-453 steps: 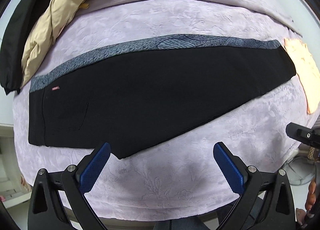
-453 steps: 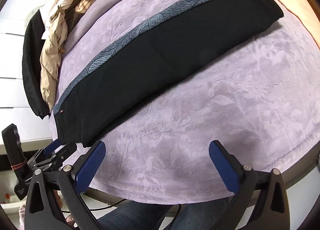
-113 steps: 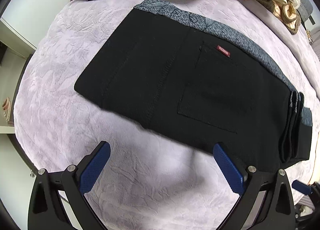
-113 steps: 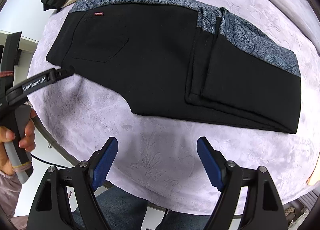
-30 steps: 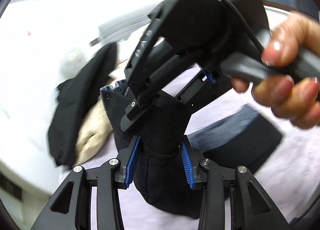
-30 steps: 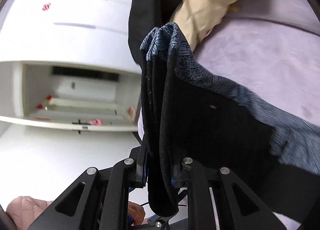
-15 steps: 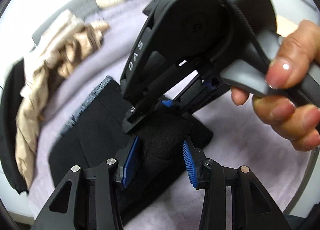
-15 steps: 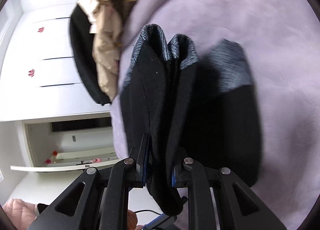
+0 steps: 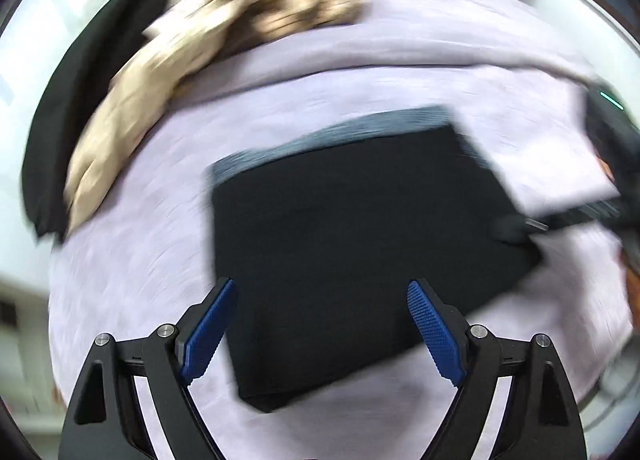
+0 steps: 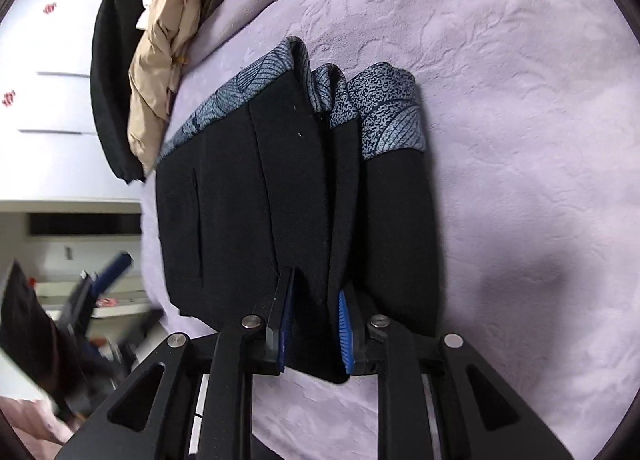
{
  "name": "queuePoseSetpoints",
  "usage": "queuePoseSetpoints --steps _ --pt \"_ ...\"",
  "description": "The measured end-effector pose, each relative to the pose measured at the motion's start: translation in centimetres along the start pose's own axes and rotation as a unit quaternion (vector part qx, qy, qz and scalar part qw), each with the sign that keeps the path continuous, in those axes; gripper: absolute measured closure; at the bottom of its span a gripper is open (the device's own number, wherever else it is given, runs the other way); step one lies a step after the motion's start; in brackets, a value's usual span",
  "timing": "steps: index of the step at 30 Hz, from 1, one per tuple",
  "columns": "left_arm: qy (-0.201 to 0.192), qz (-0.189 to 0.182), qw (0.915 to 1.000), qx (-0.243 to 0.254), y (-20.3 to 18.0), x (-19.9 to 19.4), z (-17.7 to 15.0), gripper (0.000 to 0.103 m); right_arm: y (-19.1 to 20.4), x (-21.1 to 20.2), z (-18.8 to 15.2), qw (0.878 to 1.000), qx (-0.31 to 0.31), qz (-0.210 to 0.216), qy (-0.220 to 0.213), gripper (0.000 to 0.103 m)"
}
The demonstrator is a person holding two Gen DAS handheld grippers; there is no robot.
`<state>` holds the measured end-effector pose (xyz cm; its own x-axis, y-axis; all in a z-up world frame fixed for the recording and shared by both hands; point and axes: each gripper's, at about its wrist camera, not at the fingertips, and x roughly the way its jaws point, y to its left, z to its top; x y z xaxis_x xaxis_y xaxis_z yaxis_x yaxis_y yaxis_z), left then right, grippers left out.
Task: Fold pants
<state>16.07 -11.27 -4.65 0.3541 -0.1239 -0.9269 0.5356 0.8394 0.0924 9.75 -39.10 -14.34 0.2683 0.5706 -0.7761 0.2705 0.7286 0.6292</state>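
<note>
My right gripper [image 10: 313, 324] was closed down on the near edge of the pants [image 10: 296, 196], its blue pads [image 10: 345, 332] pressing a thick stack of black layers between them at the lower middle of the right wrist frame. From there the folded pants ran up the centre of the frame, with the patterned grey-blue side stripe [image 10: 390, 112] showing at the far end in several stacked folds. The whole bundle lay on the lilac bedspread [image 10: 520, 140], which filled the right half of that frame.

My left gripper [image 9: 322, 330] stood wide open with nothing between its blue pads [image 9: 208, 334], hovering over the near edge of the pants [image 9: 352, 248]. In the left wrist view, blurred by motion, the pants appeared as a compact black rectangle in the middle of the frame, the grey stripe [image 9: 332, 136] along its upper edge. At the right edge of that rectangle, a dark tip of my right gripper [image 9: 516, 226] met the fabric.

A heap of beige clothing [image 9: 168, 64] lay on the bedspread [image 9: 360, 60] in the upper left of the left wrist frame, with a black garment [image 9: 76, 88] beside it at the far left. The same beige clothing [image 10: 160, 60] and black garment [image 10: 108, 72] sat in the upper left of the right wrist frame, beyond the stripe end of the pants. My left gripper [image 10: 100, 284] showed as a blur at the lower left there.
</note>
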Motion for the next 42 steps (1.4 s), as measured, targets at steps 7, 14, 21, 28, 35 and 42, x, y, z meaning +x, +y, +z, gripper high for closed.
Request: queuePoseSetpoints --steps 7,14,21,28,35,42 --pt "0.092 0.002 0.9921 -0.085 4.5 4.5 -0.5 0.015 0.8 -0.9 -1.8 0.999 0.010 -0.048 0.011 0.076" --pt "0.095 0.006 0.9914 -0.090 4.1 5.4 -0.6 0.000 5.6 -3.8 -1.9 0.990 -0.038 -0.125 -0.059 0.074" --pt "0.111 -0.001 0.9878 -0.109 4.6 5.4 -1.4 0.000 6.9 2.8 -2.1 0.984 -0.066 -0.163 -0.003 0.073" --pt "0.095 -0.022 0.9902 -0.100 5.5 1.0 -3.2 0.000 7.8 0.3 -3.3 0.987 -0.050 -0.150 0.000 0.040" --pt "0.078 -0.028 0.9899 -0.115 7.3 -2.1 -3.7 0.000 9.4 -1.9 -5.7 0.987 -0.040 -0.153 -0.012 0.023" --pt "0.070 -0.014 0.9924 -0.100 7.7 -2.7 -3.9 0.000 11.7 -2.8 -7.1 0.979 -0.042 -0.185 -0.068 0.000"
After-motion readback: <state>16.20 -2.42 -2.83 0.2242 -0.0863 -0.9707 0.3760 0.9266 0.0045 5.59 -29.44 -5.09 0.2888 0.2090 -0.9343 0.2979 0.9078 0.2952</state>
